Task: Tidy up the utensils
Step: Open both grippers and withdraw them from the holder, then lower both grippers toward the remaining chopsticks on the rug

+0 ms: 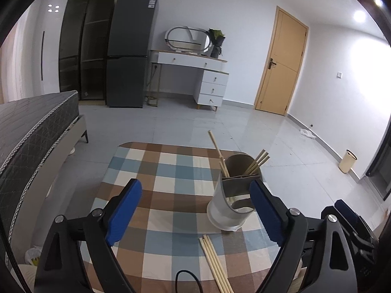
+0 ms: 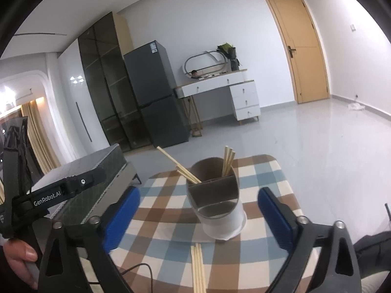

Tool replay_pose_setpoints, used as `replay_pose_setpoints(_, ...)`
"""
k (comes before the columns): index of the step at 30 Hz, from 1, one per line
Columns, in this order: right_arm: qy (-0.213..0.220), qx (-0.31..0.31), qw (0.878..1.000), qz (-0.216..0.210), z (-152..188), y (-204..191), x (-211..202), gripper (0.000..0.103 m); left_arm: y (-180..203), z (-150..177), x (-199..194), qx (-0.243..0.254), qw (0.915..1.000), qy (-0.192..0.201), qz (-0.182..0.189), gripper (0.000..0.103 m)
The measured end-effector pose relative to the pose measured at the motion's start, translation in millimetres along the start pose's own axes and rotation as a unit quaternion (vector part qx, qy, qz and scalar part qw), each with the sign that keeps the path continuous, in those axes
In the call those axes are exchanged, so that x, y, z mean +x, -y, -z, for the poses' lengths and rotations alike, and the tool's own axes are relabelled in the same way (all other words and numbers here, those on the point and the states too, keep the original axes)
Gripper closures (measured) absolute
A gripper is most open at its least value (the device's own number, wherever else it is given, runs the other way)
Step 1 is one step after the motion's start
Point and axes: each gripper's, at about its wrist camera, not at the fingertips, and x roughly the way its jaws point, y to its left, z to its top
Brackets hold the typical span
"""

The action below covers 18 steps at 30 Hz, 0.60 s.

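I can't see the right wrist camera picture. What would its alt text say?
A grey and white utensil holder with chopsticks sticking out of it stands on a checked tablecloth, framed by the open blue fingers of the right gripper. More loose chopsticks lie on the cloth in front of it. Behind are a fridge, a dressing table and a wooden door.

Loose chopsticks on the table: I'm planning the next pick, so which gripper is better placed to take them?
Probably the right gripper: the loose chopsticks lie almost centred between its open fingers. In the left gripper view they sit off toward its right finger, near the holder.
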Motion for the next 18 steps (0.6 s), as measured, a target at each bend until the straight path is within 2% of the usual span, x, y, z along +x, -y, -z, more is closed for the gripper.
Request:
replay_pose_setpoints(3,0.001,-0.01,1.0,0.009,7.5,-1.7,2.8,0.0,-1.8,8.0,-0.7,0.003,0.9999,0.005,-0.012,0.011)
replay_pose_setpoints(6,-0.006,-0.012,1.0,0.014,14.4,-1.4,5.9,0.0,-1.6,17.5,1.3,0.007,0.9998,0.004,-0.019,0.01)
replay_pose_setpoints(9,-0.017,-0.013,1.0,0.018,21.8,-0.1,10.4,0.0,-3.2,26.5,8.4,0.004,0.9997,-0.02,-0.016,0.01)
replay_pose_setpoints(12,-0.028,-0.019,0.999,0.019,27.9,0.3,14.5,0.0,-6.8,30.9,11.6,-0.008,0.9981,-0.061,-0.011,0.01)
replay_pose_setpoints(14,-0.032,-0.019,0.999,0.019,30.1,-0.4,15.5,0.0,-10.3,32.1,5.2,-0.019,0.9961,-0.086,-0.008,0.01)
replay_pose_setpoints(18,-0.031,-0.004,0.999,0.009,27.9,2.9,14.1,0.0,-12.6,38.9,-21.3,-0.023,0.9937,-0.109,0.003,0.01)
